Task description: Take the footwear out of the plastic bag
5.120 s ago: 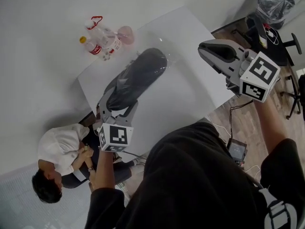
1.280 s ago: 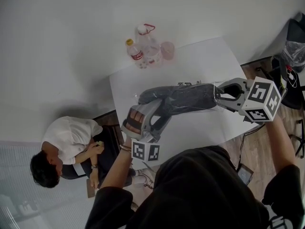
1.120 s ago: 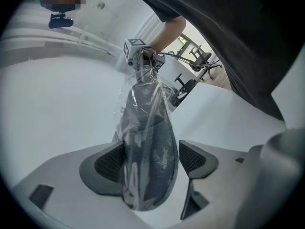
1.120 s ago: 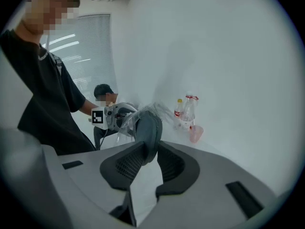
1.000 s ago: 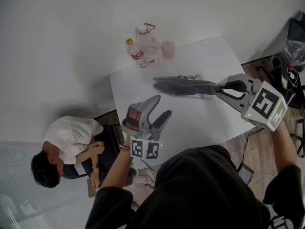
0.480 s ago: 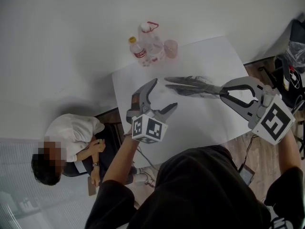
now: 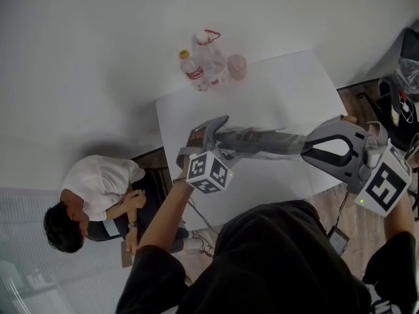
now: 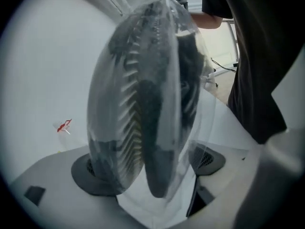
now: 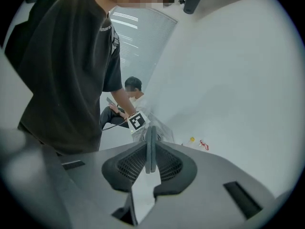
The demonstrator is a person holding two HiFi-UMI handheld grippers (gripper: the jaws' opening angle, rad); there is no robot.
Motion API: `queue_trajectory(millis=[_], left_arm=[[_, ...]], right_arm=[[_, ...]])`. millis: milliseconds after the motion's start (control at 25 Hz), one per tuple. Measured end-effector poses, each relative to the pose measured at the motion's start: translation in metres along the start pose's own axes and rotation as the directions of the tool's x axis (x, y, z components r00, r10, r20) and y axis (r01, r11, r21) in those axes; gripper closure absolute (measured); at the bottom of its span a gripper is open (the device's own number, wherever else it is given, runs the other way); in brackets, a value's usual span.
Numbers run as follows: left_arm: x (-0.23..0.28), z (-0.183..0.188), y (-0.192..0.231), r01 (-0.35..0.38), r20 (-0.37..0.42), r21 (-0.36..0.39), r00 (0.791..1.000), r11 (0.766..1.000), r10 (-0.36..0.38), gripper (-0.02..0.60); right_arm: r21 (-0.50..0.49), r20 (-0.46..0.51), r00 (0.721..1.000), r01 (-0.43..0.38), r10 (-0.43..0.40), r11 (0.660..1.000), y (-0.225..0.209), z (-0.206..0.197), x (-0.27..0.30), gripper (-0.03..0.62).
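Observation:
A clear plastic bag point(image 7: 262, 140) with dark ridged-sole footwear inside hangs stretched above the white table point(image 7: 288, 84). My right gripper point(image 7: 305, 150) is shut on the bag's thin right end, pinched flat between its pads point(image 9: 150, 151). My left gripper point(image 7: 222, 138) is at the bag's left end. Its jaws are opening wide, and the bagged shoe toe point(image 8: 143, 94) stands between the two pads point(image 8: 90, 171). I see no firm press on the toe. The left gripper's marker cube point(image 9: 137, 121) shows beyond the right jaws.
Two plastic bottles point(image 7: 196, 67) and a pink cup point(image 7: 236, 66) stand at the table's far edge. A person in a white top point(image 7: 98, 191) sits on the floor to the left. Office chairs point(image 7: 406, 77) stand off the right side.
My left gripper has swung from the table's left edge to the bag, and its jaws now straddle the bag's left end. My right gripper has drawn back to the right with the bag.

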State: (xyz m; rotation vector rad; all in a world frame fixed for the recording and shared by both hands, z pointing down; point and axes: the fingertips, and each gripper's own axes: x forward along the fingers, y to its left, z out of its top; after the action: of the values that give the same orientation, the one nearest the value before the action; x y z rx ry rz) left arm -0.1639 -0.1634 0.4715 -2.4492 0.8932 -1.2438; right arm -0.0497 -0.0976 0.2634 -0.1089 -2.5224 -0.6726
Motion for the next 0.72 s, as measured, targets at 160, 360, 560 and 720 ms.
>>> queue_trajectory(millis=[160, 360, 560, 720], left_arm=[[-0.005, 0.002, -0.007, -0.017, 0.002, 0.041, 1.000, 0.999, 0.017, 0.320], [-0.008, 0.005, -0.012, -0.014, 0.012, 0.044, 1.000, 0.999, 0.014, 0.437], [-0.012, 0.007, -0.018, -0.006, 0.010, 0.076, 1.000, 0.997, 0.006, 0.445], [-0.013, 0.009, -0.021, 0.011, 0.004, 0.097, 1.000, 0.995, -0.012, 0.448]], right_arm=[[-0.001, -0.022, 1.000, -0.008, 0.008, 1.000, 0.003, -0.001, 0.002, 0.528], [0.014, -0.047, 0.999, -0.018, 0.019, 1.000, 0.000, -0.001, 0.002, 0.505], [0.001, -0.114, 0.993, -0.043, 0.042, 0.999, 0.002, -0.005, 0.002, 0.436], [-0.028, -0.158, 0.987, -0.036, 0.031, 0.999, 0.003, -0.005, 0.001, 0.433]])
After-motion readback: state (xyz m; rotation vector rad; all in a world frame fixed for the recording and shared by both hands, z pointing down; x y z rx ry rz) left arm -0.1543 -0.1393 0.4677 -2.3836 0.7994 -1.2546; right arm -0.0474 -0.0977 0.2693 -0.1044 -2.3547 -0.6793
